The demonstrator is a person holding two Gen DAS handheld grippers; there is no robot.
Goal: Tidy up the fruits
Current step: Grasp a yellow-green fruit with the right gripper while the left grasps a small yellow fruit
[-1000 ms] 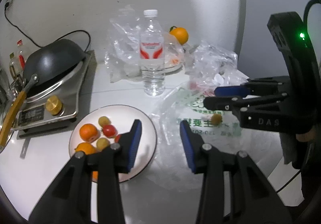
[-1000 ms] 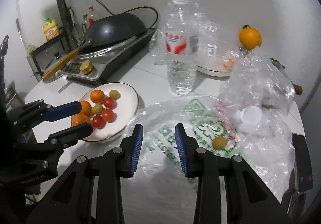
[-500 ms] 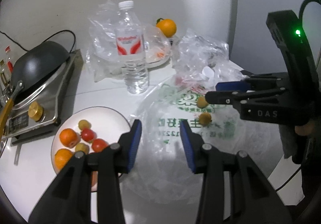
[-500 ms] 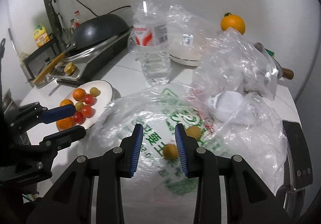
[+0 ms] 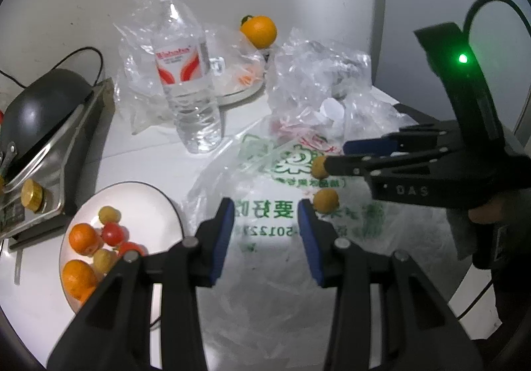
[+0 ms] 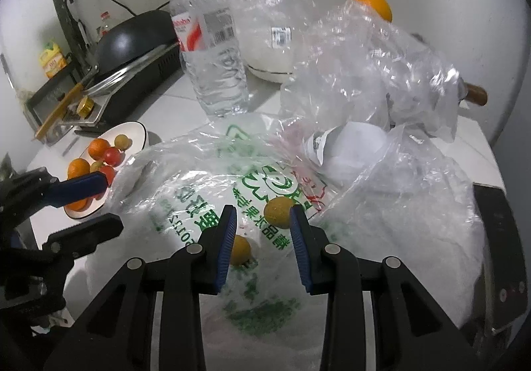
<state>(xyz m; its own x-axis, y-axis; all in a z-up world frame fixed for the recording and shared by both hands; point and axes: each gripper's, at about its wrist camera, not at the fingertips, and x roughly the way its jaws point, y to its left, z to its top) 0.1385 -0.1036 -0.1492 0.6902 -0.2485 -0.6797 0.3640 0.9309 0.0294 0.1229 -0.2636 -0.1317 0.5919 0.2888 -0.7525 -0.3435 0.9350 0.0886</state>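
Crinkled glossy clear plastic bag (image 6: 212, 191), clear plastic bottle (image 5: 186, 72), glossy glazed plate (image 5: 146, 205), brushed-metal stove (image 5: 56, 145)

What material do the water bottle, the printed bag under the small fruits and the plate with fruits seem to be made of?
Water bottle: clear thin plastic with a glossy ribbed wall and a white cap. Printed bag: thin translucent plastic film, wrinkled and shiny, with green print. Plate: probably glazed ceramic, smooth white with a dark rim line, though hard plastic is possible.
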